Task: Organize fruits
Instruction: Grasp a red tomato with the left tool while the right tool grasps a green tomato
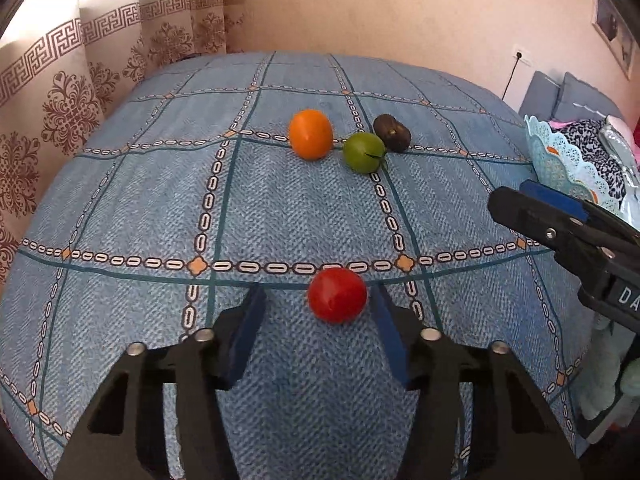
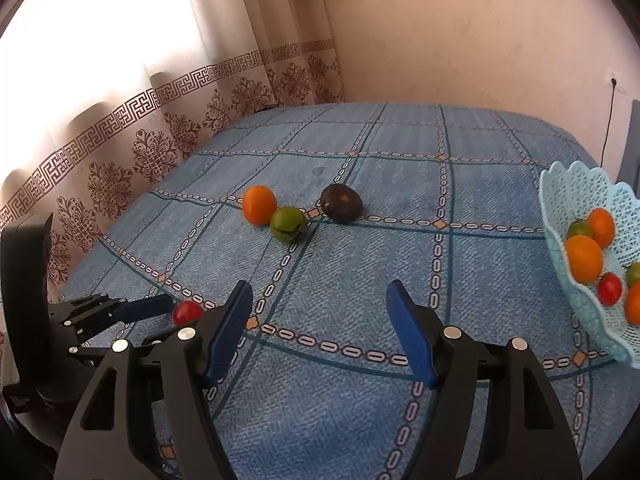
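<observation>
— Left gripper is right under our noses. How do its fingers stand?

— Partway apart, tilted down at the cloth. The red tomato sits between the blue pads. One pad looks to be touching it and the other is clear of it, so it isn't gripped.

— And the right gripper?

— Fingers spread wider, with only bare cloth between them. It hangs beside the left one, nearer the basket.

— Go on then, biggest first.

— That blue checked cloth covers the whole surface. A patterned curtain hangs along the far left edge, bright with daylight. The pale blue lacy basket stands at the right edge, tipped towards us. It holds a few orange fruits, a green one and a small red one.

— What's loose on the cloth?

— Three in a cluster further back, well apart from the basket. The dark fruit is on the right, the orange one on the left, and the green tomato lies between them, a little nearer us. The green one touches, or nearly touches, its neighbours; I can't tell which. The red tomato sits alone at the near side, on a chain-patterned line of the cloth.
</observation>
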Demonstrator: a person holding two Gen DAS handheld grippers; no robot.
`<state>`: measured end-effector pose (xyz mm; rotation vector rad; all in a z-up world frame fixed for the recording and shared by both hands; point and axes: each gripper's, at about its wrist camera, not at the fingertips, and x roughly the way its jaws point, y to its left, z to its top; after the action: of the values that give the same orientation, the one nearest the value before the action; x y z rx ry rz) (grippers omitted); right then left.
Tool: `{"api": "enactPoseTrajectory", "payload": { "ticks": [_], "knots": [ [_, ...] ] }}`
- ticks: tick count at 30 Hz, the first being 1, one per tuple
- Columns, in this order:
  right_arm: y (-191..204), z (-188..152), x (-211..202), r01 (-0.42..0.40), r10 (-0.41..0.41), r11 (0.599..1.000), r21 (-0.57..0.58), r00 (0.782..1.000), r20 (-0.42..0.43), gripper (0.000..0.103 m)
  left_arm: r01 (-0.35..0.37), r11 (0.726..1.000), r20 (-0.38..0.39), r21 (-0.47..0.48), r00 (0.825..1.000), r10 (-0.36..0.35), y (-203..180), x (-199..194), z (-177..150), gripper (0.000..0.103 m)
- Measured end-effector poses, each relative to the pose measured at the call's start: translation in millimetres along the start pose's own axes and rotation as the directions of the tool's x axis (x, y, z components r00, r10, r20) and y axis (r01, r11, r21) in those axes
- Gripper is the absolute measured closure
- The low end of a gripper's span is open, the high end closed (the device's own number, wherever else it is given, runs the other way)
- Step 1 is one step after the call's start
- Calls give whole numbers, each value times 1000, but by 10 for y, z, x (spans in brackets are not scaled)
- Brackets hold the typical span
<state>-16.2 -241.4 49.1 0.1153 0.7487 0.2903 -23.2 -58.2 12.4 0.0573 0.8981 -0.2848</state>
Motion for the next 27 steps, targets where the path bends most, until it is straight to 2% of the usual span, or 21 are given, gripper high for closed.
{"api": "enactPoseTrajectory", "payload": {
  "ticks": [2, 6, 13, 18, 22, 27],
  "knots": [
    [5, 14, 48, -3, 3, 1000, 1, 1000, -10, 32, 9, 1000, -1, 5, 1000, -8, -21, -4, 6, 56],
    [13, 38, 123, -15, 15, 1000, 1, 999, -29, 32, 44, 999, -1, 21, 999, -44, -46, -4, -3, 74],
    [99, 150, 289, -41, 40, 999, -17, 998, -58, 32, 64, 998, 22, 11, 998, -64, -9, -46, -13, 74],
    [143, 256, 482, -67, 65, 998, -16, 994, -89, 34, 27, 1000, 70, -12, 997, -26, 40, -139, 25, 74],
    [192, 335, 649, -82, 79, 996, -25, 990, -114, 45, -11, 999, 91, -36, 996, 14, 144, -166, 69, 74],
    [271, 402, 867, -80, 72, 996, -48, 987, -145, 53, -15, 997, 83, -73, 996, 21, 247, -130, 107, 74]
  ]
}}
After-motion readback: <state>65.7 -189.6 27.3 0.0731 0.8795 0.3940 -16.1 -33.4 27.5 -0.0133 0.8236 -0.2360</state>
